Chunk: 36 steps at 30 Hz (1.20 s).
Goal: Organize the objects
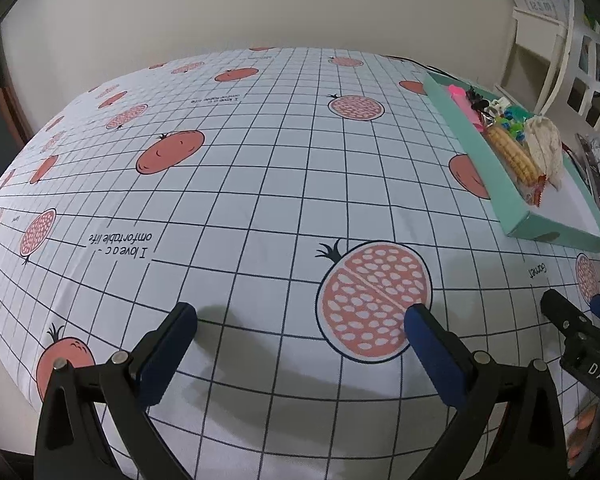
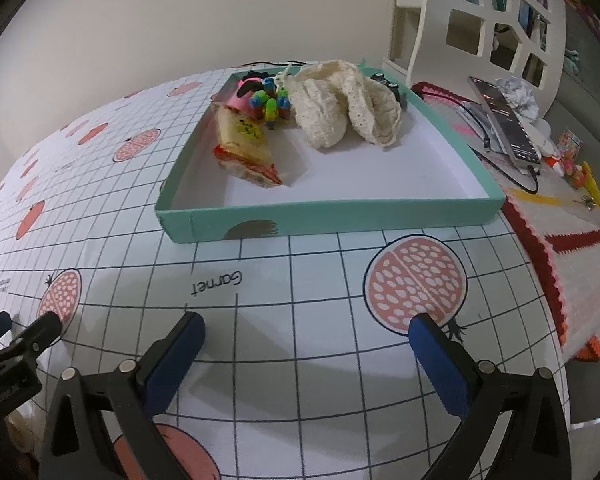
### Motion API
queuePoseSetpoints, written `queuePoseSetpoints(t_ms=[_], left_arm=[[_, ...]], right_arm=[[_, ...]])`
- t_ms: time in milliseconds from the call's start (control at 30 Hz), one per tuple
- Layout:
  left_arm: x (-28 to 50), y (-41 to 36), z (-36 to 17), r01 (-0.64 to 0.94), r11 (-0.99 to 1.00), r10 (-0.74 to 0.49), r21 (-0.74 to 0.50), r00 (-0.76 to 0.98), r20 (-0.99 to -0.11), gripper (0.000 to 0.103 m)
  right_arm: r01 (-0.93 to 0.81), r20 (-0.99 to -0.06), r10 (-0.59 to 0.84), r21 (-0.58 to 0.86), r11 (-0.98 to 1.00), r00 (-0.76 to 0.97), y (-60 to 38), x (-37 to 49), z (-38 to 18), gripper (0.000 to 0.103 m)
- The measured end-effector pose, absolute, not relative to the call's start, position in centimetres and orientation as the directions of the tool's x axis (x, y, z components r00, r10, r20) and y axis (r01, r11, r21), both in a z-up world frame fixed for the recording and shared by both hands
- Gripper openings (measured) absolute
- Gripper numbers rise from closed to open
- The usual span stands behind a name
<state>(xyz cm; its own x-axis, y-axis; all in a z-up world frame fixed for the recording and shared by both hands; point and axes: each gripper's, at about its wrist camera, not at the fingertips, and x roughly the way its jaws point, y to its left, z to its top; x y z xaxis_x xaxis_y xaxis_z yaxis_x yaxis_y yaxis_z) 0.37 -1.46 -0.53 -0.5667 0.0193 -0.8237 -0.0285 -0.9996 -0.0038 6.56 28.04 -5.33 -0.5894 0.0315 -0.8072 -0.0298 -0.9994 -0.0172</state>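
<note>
A teal shallow box sits on the checked pomegranate tablecloth. Inside lie a snack packet, small coloured toys, a pink item and a cream crochet piece. The box also shows at the right of the left wrist view. My right gripper is open and empty, low over the cloth in front of the box. My left gripper is open and empty over bare cloth, left of the box. The right gripper's fingers show at the left view's right edge.
A phone with a cable lies on a red-edged crochet mat right of the box. Small toys and crumpled paper lie beyond it. A white lattice chair back stands behind. A wall runs along the back.
</note>
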Motion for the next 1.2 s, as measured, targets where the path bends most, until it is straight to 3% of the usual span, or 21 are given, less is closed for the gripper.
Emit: queuePoseSetpoints(t_ms=[1200], left_arm=[[0.56, -1.60, -0.65, -0.026, -1.000, 0.016, -0.002, -0.573, -0.819, 0.103]], right_arm=[[-0.031, -0.799, 0.038, -0.024, -0.999, -0.600, 27.80, 6.82, -5.57, 0.103]])
